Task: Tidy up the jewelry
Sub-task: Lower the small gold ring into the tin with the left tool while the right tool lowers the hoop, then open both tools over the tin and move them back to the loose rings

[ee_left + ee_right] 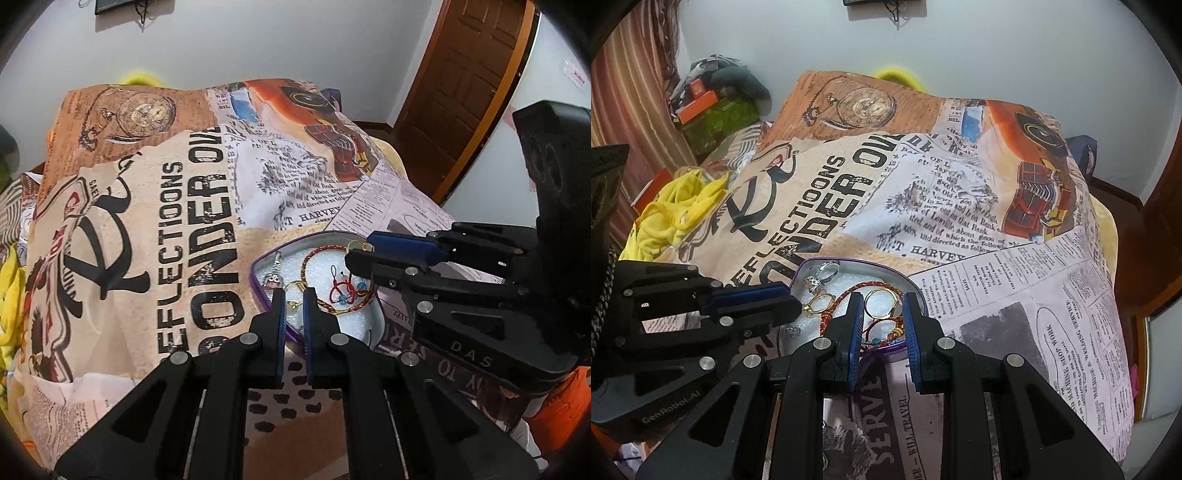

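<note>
Left claw [293,308], narrowly spread around a gold ring [294,286], and wider-spread right claw [883,310] may collide or tip the tin [258,273] off the soft bed [147,221], at 12 o'clock.

Both wrist cams sit low, close, facing fwd over the same jewelry tin [266,295] [798,275] from opposite sides.

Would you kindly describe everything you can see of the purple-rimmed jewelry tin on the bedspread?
The jewelry tin is a shallow, open, rounded metal tray with a purple rim and silvery inner wall, lined with white foam. It rests on the newspaper-print bedspread, slightly tilted. Inside lie gold rings, a silver ring, a braided red-gold cord and a red string bracelet with blue beads. The left gripper and right gripper both reach over it; whether either touches it is unclear.
</note>
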